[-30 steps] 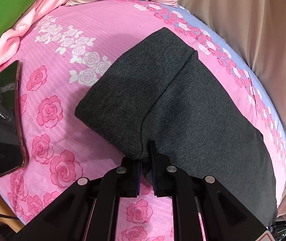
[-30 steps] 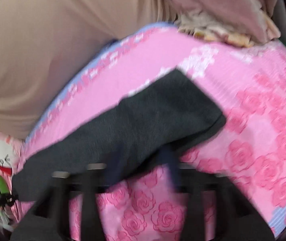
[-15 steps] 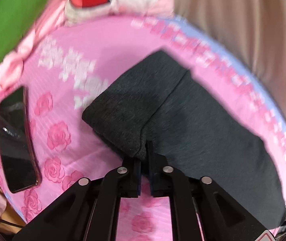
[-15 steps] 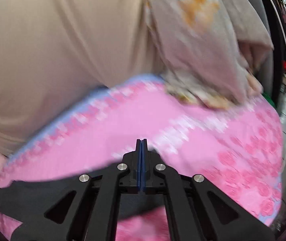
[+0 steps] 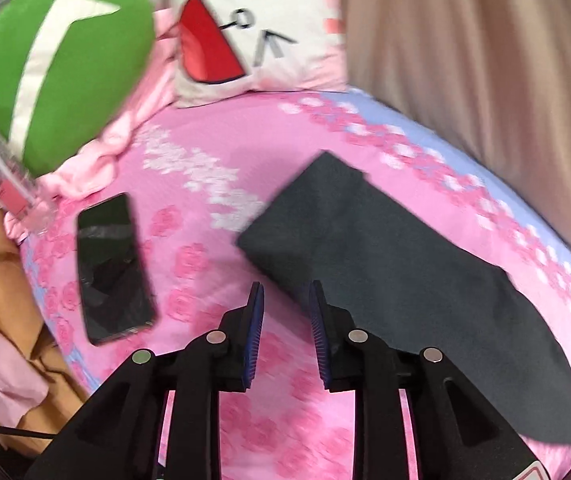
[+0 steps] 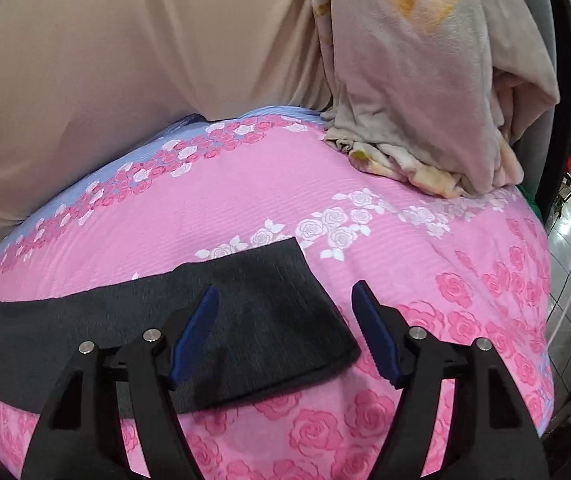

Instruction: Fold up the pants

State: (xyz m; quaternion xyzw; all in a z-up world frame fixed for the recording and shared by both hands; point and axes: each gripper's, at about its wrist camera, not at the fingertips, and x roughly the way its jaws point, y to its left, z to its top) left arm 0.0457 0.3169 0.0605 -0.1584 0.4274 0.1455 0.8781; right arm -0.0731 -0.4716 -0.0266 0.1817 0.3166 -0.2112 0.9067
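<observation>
Dark grey pants [image 5: 385, 264] lie flat as a long folded strip on the pink rose bedsheet [image 5: 205, 216]. In the left wrist view my left gripper [image 5: 285, 292] hovers above the sheet just off the strip's near edge, its jaws opening with nothing between them. Seen from the right wrist, the other end of the pants [image 6: 253, 320] lies under my right gripper [image 6: 285, 296]. Its jaws are opening wide above the cloth, and the blue pads [image 6: 373, 328] do not press on it.
A black phone [image 5: 111, 268] lies on the sheet left of the pants. A green cushion [image 5: 57, 60] and a white cartoon pillow [image 5: 253, 28] sit at the head. Beige curtain [image 6: 125, 60] backs the bed. A crumpled blanket [image 6: 425, 80] is piled far right; the bed edge drops to tiled floor.
My left gripper let go of the pants' edge, opened and rose back from it. My right gripper went from wide to fully shut, then wide again, now over the strip's end.
</observation>
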